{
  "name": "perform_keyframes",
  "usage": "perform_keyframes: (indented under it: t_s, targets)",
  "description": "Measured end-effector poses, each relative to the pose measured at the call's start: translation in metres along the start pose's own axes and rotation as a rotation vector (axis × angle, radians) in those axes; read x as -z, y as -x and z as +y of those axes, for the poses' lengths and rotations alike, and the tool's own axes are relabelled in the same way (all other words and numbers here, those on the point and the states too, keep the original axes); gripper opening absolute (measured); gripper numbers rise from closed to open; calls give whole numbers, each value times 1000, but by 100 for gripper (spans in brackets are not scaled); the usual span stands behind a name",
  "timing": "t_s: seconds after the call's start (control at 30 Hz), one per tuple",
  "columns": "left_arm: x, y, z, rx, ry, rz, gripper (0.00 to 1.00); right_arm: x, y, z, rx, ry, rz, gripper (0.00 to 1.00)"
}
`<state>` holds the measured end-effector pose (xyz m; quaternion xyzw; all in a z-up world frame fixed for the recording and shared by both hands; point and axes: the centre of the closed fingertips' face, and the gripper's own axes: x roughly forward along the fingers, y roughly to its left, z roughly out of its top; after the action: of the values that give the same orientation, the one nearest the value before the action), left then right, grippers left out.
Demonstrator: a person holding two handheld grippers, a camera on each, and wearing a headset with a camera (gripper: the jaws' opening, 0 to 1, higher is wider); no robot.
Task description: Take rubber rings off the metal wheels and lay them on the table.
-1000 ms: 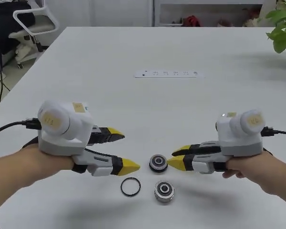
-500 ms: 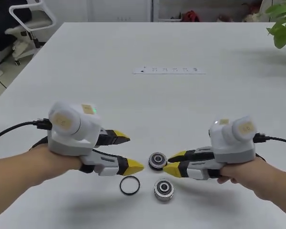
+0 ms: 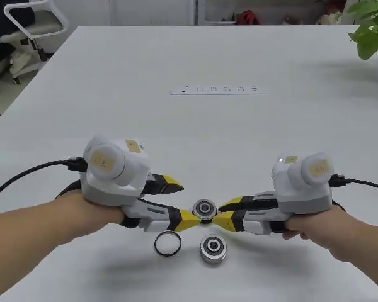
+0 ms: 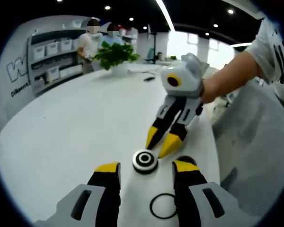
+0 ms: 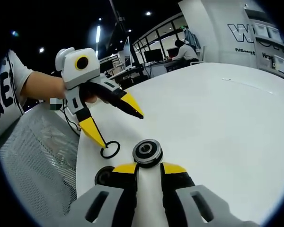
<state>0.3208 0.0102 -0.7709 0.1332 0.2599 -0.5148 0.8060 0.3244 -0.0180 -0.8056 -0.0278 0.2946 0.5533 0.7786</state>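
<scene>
In the head view, your left tongs [image 3: 183,202] stand wide, with their near tip against the left side of the far wheel [image 3: 205,209]. Your right tongs [image 3: 225,212] are narrow and meet that wheel from the right. Nearer you on the worktop [image 3: 271,126] lie a loose ring [image 3: 168,243] and, just right of it, the near wheel [image 3: 213,248], whose rim looks like bare metal. The far wheel's rim is dark, so I judge it the one to strip.

In the left gripper view, the far wheel [image 4: 145,161] sits just ahead of your wide tips and between them. The right tongs [image 4: 159,145] point at it from beyond. Steady the wheel so it cannot slide, leaving part of the rim free.

In the right gripper view, the tips are a slim gap apart and hold nothing, with the far wheel [image 5: 147,151] just ahead. Hook one tip under the rubber's edge and peel it off while the left tongs hold firm. Then lay it beside the loose ring [image 5: 110,149].
</scene>
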Motion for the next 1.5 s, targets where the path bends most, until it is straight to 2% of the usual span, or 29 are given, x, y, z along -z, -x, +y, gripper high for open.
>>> perform_keyframes:
  t_s: [0.4, 0.83, 1.13, 1.33, 1.37, 1.5]
  targets:
    - [-1, -18, 1, 10, 15, 14, 37, 0, 1, 0, -3, -6, -6, 15]
    - [4, -28, 0, 16, 20, 33, 28, 1, 1, 0, -5, -16, -14, 15]
    - [3, -31, 0, 11, -1, 34, 20, 0, 1, 0, -8, -17, -17, 15]
    - [4, -33, -2, 7, -41, 43, 17, -1, -1, 0, -12, -12, -16, 15]
    - [2, -34, -2, 9, -53, 27, 17, 0, -1, 0, -12, -10, -15, 15]
    - [4, -33, 0, -10, -41, 32, 16, -1, -1, 0, -14, -3, -12, 15]
